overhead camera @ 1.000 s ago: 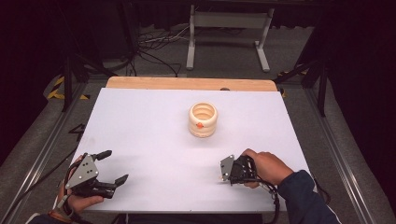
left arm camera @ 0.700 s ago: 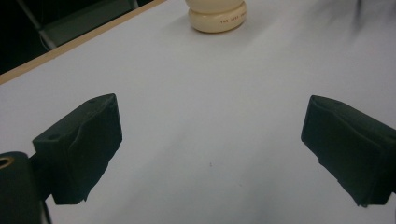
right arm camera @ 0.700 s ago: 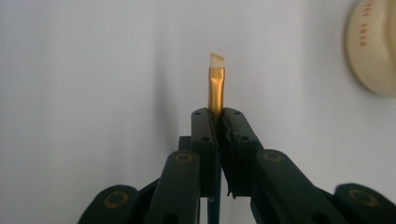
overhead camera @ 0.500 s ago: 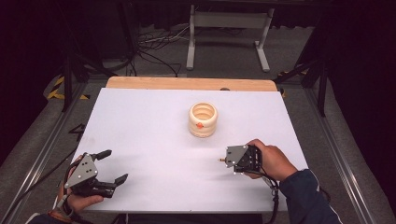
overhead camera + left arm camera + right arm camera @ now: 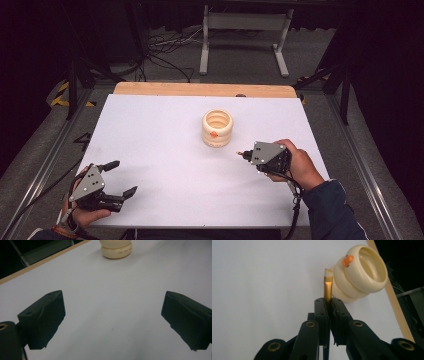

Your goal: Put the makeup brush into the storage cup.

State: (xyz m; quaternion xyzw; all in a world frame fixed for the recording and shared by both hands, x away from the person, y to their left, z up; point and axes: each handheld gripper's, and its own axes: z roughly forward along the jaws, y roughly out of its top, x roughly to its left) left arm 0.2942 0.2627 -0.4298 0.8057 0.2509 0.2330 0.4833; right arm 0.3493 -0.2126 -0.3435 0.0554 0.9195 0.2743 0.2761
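A big white table sits in the middle of the high view. Along its far edge runs a strip of light wood. The floor around it is grey and looks like carpet. At the top middle of the frame stands a pale metal stand with two legs that spread out on the floor. Black cables lie in loops on the floor at the upper left. Yellow and black striped tape marks the floor at the left. Grey metal rails run along both sides of the table. The far corners and edges of the room are very dark.
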